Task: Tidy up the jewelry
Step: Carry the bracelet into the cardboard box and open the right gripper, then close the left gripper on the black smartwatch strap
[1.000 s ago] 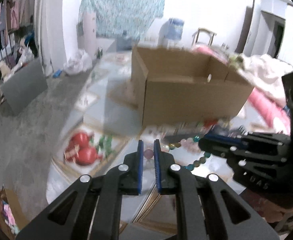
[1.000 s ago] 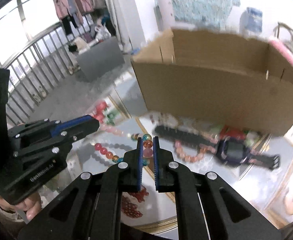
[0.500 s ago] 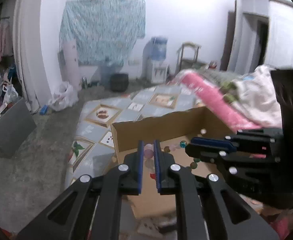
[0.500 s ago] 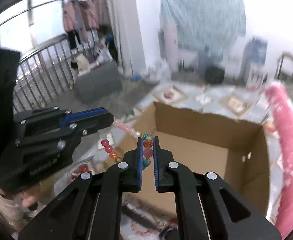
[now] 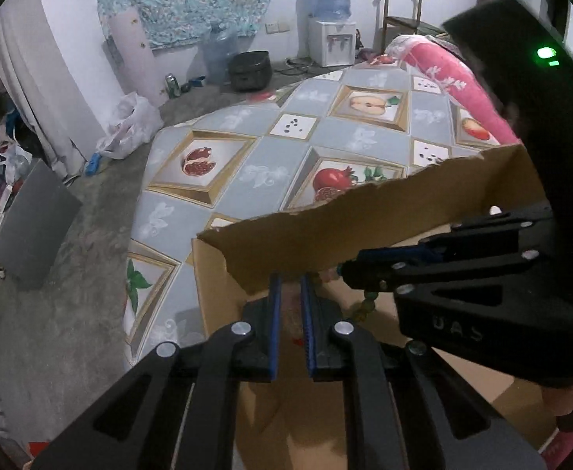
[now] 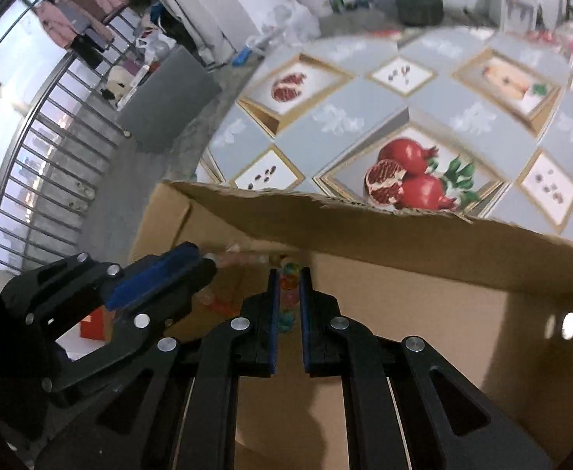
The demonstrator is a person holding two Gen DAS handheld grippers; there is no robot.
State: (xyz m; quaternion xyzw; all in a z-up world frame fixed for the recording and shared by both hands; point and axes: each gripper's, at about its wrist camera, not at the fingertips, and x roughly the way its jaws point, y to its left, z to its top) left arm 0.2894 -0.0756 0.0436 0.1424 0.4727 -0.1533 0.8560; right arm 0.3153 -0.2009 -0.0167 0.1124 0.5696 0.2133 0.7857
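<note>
A string of coloured beads (image 6: 289,286) hangs between both grippers inside an open cardboard box (image 6: 404,274). My right gripper (image 6: 286,274) is shut on one part of the bead string. My left gripper (image 5: 290,282) is shut on another part, where the beads (image 5: 366,305) trail toward the right gripper (image 5: 349,270) beside it. Both grippers sit low inside the box (image 5: 364,211), close together. The left gripper also shows in the right wrist view (image 6: 204,262). A small red item (image 6: 92,325) lies on the box floor.
The box stands on a table with a fruit-patterned cloth (image 5: 271,145). A pink blanket (image 5: 454,78) lies at the far right. Beyond the table are a concrete floor, a grey board (image 5: 32,223), a railing (image 6: 44,164) and a water dispenser (image 5: 331,27).
Both grippers have carried the bead string from above the table, up over the box wall and down into the box.
</note>
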